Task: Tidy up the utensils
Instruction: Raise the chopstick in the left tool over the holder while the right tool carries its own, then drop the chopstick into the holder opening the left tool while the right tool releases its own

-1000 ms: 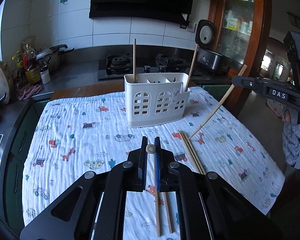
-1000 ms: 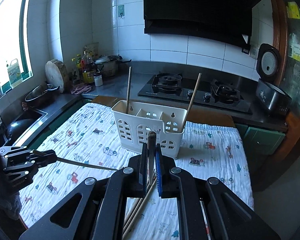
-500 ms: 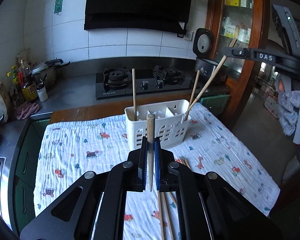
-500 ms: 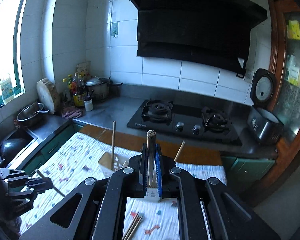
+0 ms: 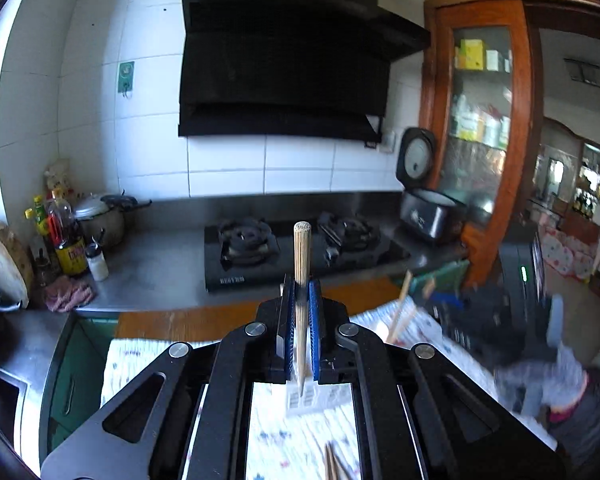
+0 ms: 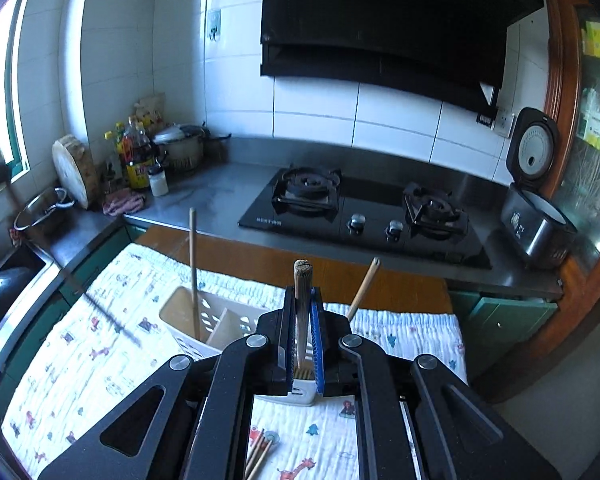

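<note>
My left gripper is shut on a wooden chopstick held upright, its tip over the white utensil caddy just below. My right gripper is shut on another chopstick, upright, its tip down in the caddy. Two chopsticks stand in the caddy, one at the left and one at the right. Loose chopsticks lie on the patterned cloth near me. The right gripper shows blurred at the right of the left wrist view.
A gas hob and steel counter lie behind the table. A rice cooker stands at the right. Bottles, a pot and a chopping block stand at the left. A wooden cabinet is at the right.
Both grippers have risen and tilted up with their chopsticks. The right one has moved over the caddy and lowered its chopstick tip into it.
</note>
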